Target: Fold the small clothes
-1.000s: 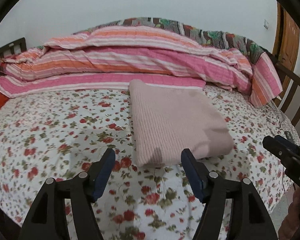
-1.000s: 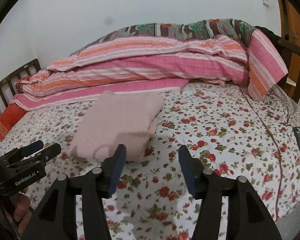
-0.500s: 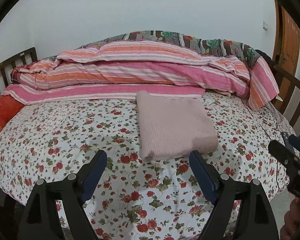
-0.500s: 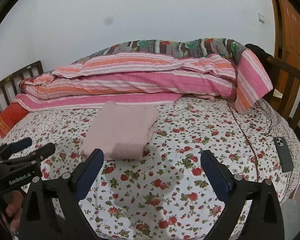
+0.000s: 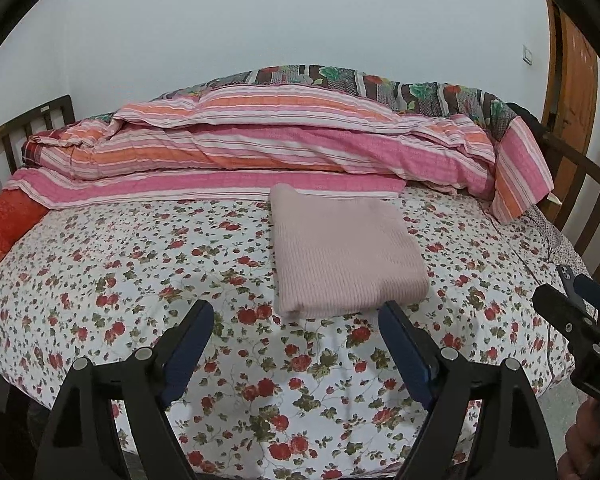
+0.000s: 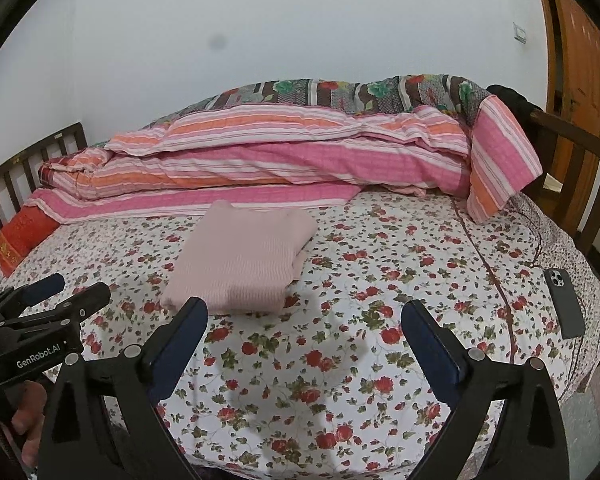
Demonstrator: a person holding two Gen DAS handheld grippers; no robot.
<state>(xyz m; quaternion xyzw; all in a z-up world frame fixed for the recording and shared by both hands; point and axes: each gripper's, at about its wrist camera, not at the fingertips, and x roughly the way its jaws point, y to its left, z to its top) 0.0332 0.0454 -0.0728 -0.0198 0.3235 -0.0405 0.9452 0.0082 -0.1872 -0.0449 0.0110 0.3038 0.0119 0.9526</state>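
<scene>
A pale pink ribbed garment (image 5: 344, 252) lies folded into a neat rectangle on the floral bed sheet (image 5: 120, 264); it also shows in the right wrist view (image 6: 244, 260). My left gripper (image 5: 296, 336) is open and empty, held above the sheet just in front of the garment's near edge. My right gripper (image 6: 304, 332) is open and empty, to the right of the garment and nearer the bed's front edge. Each gripper shows at the side of the other's view: the right one (image 5: 576, 308), the left one (image 6: 56, 292).
A rolled pink and orange striped quilt (image 5: 260, 148) lies along the back of the bed against the wall. A red pillow (image 5: 4, 228) sits at the far left. A phone (image 6: 566, 302) with a cable lies near the bed's right edge. Wooden bed rails (image 6: 588, 184) stand on the right.
Both grippers have drawn back from the folded garment toward the bed's front edge and have opened wider. The garment has stayed in place.
</scene>
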